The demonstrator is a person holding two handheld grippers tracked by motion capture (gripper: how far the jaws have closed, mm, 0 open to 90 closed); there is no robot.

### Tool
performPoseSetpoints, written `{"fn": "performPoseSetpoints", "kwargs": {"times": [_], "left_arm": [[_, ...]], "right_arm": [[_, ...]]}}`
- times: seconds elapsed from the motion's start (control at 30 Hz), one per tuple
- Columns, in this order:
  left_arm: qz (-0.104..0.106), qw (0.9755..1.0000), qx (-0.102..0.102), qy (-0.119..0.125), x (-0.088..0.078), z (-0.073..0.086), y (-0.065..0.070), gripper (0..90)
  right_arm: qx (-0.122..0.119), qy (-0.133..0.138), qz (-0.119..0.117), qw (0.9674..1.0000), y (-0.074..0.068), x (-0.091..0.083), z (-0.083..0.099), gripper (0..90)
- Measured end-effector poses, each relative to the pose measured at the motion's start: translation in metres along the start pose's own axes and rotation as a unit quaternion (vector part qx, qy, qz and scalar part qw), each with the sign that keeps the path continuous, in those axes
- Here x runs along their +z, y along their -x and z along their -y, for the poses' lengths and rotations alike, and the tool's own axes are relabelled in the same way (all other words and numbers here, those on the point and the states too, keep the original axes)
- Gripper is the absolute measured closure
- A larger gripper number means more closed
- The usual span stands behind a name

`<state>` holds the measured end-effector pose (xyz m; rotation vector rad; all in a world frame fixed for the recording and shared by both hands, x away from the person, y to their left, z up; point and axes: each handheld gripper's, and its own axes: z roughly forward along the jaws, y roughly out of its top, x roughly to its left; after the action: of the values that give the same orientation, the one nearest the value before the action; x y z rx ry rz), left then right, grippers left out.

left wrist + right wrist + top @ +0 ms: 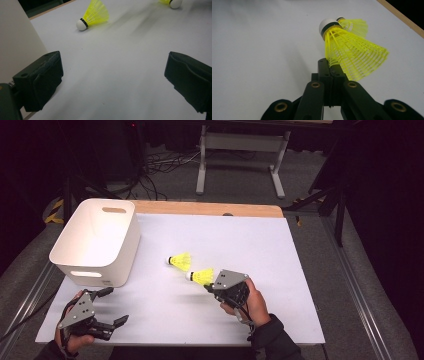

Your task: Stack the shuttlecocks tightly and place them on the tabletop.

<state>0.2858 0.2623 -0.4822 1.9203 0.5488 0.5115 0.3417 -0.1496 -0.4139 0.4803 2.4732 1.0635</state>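
Two yellow shuttlecocks with white cork heads are on the white table mat. One shuttlecock (180, 261) (93, 16) (355, 26) lies free on its side near the middle. My right gripper (210, 287) (329, 65) is shut on the mesh skirt rim of the other shuttlecock (201, 276) (352, 53) (172, 2), whose cork points away toward the free one. Near the front left corner, my left gripper (112, 306) (113, 72) is open wide with nothing between its jaws, a good way short of the free shuttlecock.
A white plastic bin (100, 240) (15, 45) with handle slots stands at the left side of the table, just beyond my left gripper. The white mat (260, 250) covers the table, and a wooden strip (210, 208) runs along its far edge.
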Motion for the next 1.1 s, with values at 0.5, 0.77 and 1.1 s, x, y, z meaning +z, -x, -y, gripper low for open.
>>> {"fn": "performPoseSetpoints", "kwargs": {"times": [0.5,0.77,1.1], "left_arm": [[0.002,1.0,-0.002,-0.001,0.001,0.001,-0.001,2.8],[0.004,1.0,-0.004,-0.001,0.001,0.001,-0.001,2.8],[0.007,1.0,-0.005,0.001,0.001,0.001,-0.001,2.9]], "right_arm": [[0.023,-0.032,0.011,0.9992,0.033,0.015,-0.002,90.0],[0.019,-0.058,0.01,0.9981,0.042,0.029,-0.014,90.0],[0.014,-0.09,0.006,0.9958,0.049,0.049,-0.023,90.0]]}}
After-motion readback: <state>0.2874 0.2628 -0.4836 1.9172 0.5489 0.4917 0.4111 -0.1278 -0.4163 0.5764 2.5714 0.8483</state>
